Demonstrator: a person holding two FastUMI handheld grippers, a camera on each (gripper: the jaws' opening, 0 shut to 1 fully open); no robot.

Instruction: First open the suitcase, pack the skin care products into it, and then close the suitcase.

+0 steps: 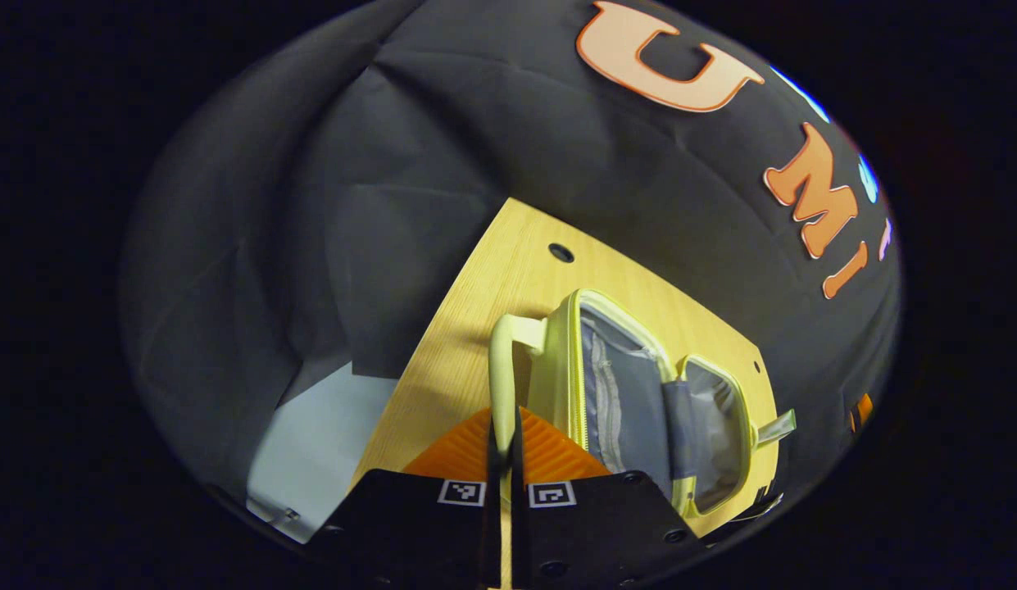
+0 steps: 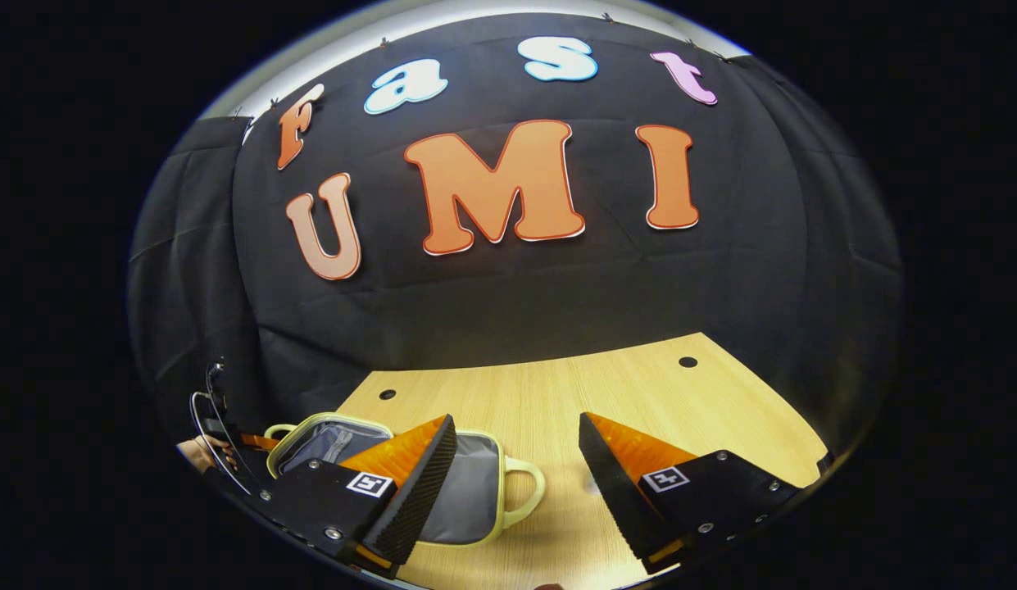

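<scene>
Your left gripper (image 1: 503, 459) has its two fingers pressed together on the suitcase handle (image 1: 501, 373), pinching it from both sides. Your right gripper (image 2: 516, 475) is spread wide, its fingers well apart and gripping nothing, held low over the table. A hand (image 2: 198, 452) shows at the far left edge of the right gripper view.

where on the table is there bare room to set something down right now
Bare wood lies right of the suitcase, from its handle to the far hole, under the open right tool. Crowded: the left side, where the left tool clamps the handle.
</scene>
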